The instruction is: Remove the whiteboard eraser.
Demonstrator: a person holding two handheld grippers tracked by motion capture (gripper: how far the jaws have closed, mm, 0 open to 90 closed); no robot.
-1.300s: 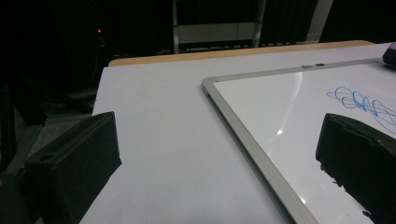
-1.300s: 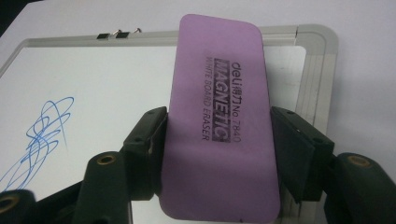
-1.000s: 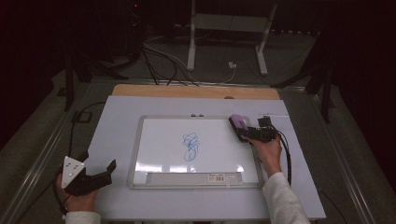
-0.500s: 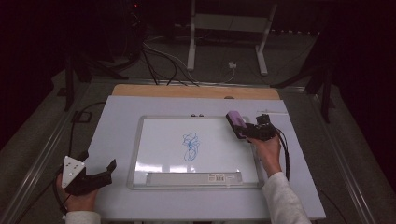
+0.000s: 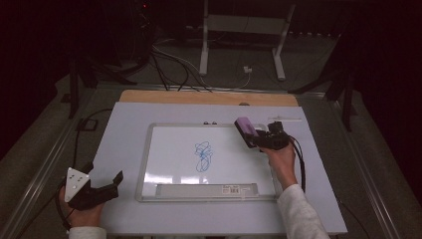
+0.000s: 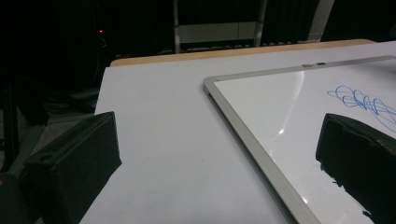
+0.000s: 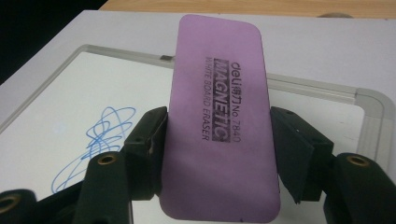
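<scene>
A whiteboard (image 5: 164, 149) with a metal frame lies on the white table, a blue scribble (image 5: 203, 155) near its middle. My right gripper (image 5: 259, 138) is shut on a purple magnetic whiteboard eraser (image 5: 245, 127) and holds it above the board's upper right corner. In the right gripper view the eraser (image 7: 219, 126) stands between both jaws, with the scribble (image 7: 100, 140) to its left. My left gripper (image 5: 112, 185) rests open at the table's front left, beside the board's left edge. Its jaws are wide apart, nothing between them; the board's corner (image 6: 210, 84) and the scribble (image 6: 362, 100) lie ahead.
A marker tray (image 5: 206, 189) runs along the board's near edge. A wooden strip (image 5: 209, 97) borders the table's far side. Behind it, cables (image 5: 174, 62) and a white stand (image 5: 244, 30) sit on the dark floor. Each gripper trails a black cable (image 5: 301, 159).
The right gripper has carried the eraser slightly left, over the board's upper right corner. The left gripper has not moved.
</scene>
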